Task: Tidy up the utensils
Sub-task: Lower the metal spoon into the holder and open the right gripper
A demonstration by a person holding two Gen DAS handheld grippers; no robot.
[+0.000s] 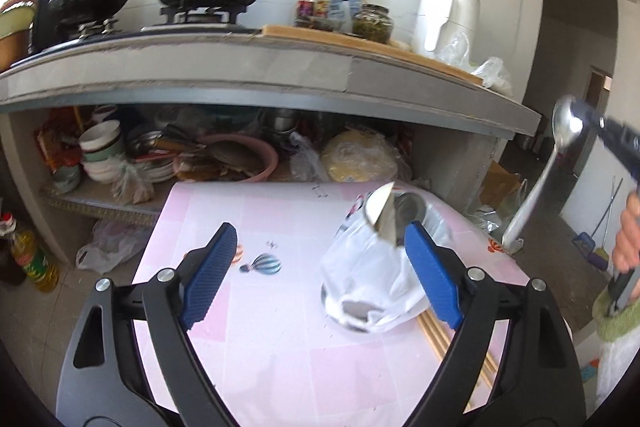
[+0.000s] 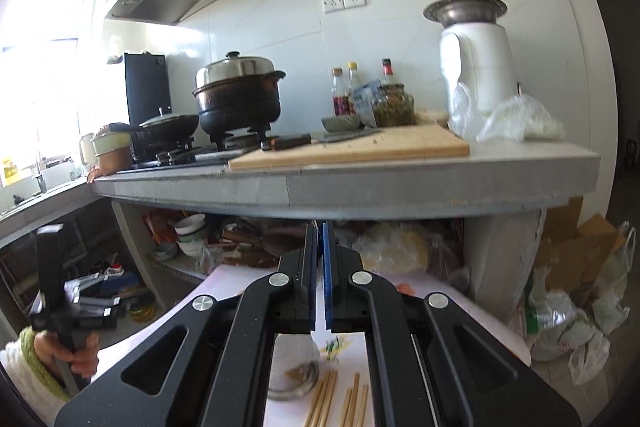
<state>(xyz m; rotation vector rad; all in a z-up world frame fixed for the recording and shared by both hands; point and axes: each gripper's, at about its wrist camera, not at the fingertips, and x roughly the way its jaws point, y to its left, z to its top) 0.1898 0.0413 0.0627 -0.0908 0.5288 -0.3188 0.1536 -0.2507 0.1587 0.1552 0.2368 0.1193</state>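
Observation:
My left gripper (image 1: 320, 251) is open over a table with a pink cloth (image 1: 260, 347), its blue pads wide apart and touching nothing. Between and beyond the pads lies a white plastic bag (image 1: 372, 287) around a metal container (image 1: 408, 207); a shiny flat metal piece (image 1: 382, 213) sticks up from it. Wooden chopsticks (image 1: 440, 339) lie by the bag, and the right wrist view shows the chopsticks (image 2: 340, 403) too. At the far right my right gripper (image 1: 580, 111) is shut on a metal spoon (image 1: 560, 143) near its bowl, handle hanging down. In its own view the right gripper (image 2: 319, 239) has its pads together.
A grey counter (image 2: 360, 195) runs behind the table with pots on a stove (image 2: 236, 99), bottles and a jar (image 2: 372, 99), a cutting board (image 2: 348, 147) and a white appliance (image 2: 476, 67). Bowls (image 1: 100, 147) crowd the shelf beneath. Plastic bags (image 2: 572, 323) lie on the floor.

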